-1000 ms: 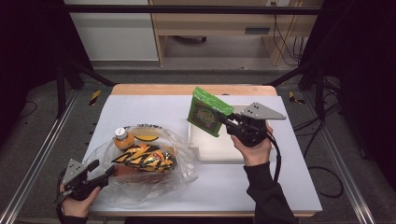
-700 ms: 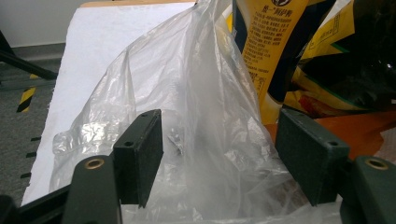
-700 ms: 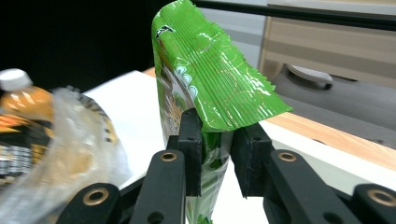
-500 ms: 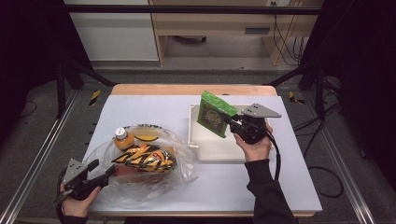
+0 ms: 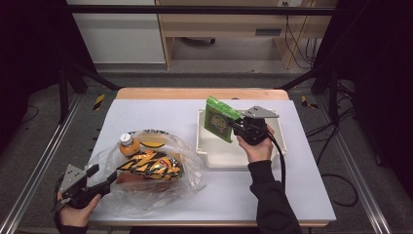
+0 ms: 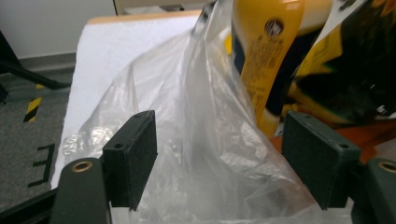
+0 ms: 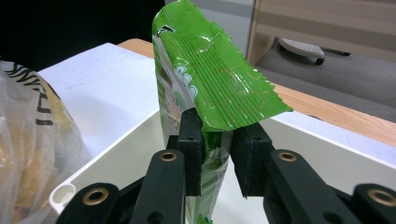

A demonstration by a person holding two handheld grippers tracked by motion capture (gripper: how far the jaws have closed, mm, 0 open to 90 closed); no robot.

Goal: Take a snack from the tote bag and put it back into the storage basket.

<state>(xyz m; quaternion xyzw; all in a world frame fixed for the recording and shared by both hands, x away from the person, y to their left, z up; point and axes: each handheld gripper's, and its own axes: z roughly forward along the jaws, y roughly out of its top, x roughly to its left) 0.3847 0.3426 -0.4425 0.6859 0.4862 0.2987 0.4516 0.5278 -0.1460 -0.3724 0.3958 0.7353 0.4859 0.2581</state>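
While gripped by the right claw (image 7: 215,156), the green packet (image 5: 217,120) has moved over the tray (image 5: 234,158).

A table (image 5: 146,117) stands ahead, its top covered by a white sheet, with a strip of bare wood showing along the far edge. On the right half sits a white tray (image 5: 204,153), its rim raised all round. On the left near part lies a clear plastic bag (image 5: 190,178), crumpled and spread out, with an orange bottle (image 5: 129,145) and a yellow-black packet (image 5: 148,165) inside it. Tray and bag lie just beside each other.
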